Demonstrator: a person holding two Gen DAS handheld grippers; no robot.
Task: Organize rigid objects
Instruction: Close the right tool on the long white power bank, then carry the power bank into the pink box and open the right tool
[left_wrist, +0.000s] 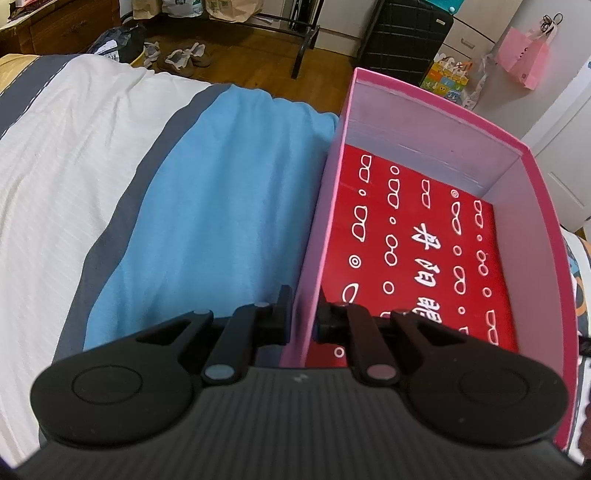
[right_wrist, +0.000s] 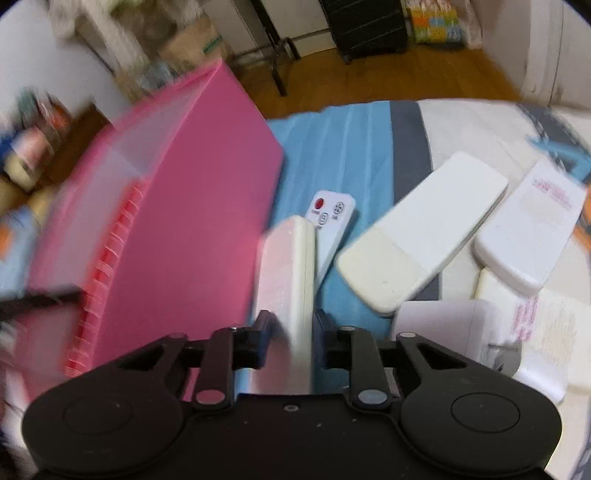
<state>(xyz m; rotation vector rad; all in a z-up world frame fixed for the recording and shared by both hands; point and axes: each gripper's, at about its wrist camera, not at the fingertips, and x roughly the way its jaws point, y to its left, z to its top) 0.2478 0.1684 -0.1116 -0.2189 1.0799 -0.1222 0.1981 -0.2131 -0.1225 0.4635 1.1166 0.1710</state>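
Observation:
A pink box (left_wrist: 436, 122) stands on the bed, and a red sheet printed with white glasses (left_wrist: 417, 251) lines its floor. My left gripper (left_wrist: 303, 310) is shut on the box's left wall, one finger outside and one inside. In the right wrist view the same pink box (right_wrist: 192, 221) fills the left side, blurred. My right gripper (right_wrist: 291, 325) is shut on a white remote (right_wrist: 286, 266) turned on its edge, just right of the box. Beyond it lies a small white remote with a red button (right_wrist: 332, 218).
Several more white remotes lie on the bedding to the right, among them a long one (right_wrist: 424, 229) and one with pink print (right_wrist: 532, 229). A blue cloth (left_wrist: 221, 206) covers the bed beside the box. Past the bed's edge are wooden floor, shoes (left_wrist: 184, 55) and a dark suitcase (left_wrist: 406, 40).

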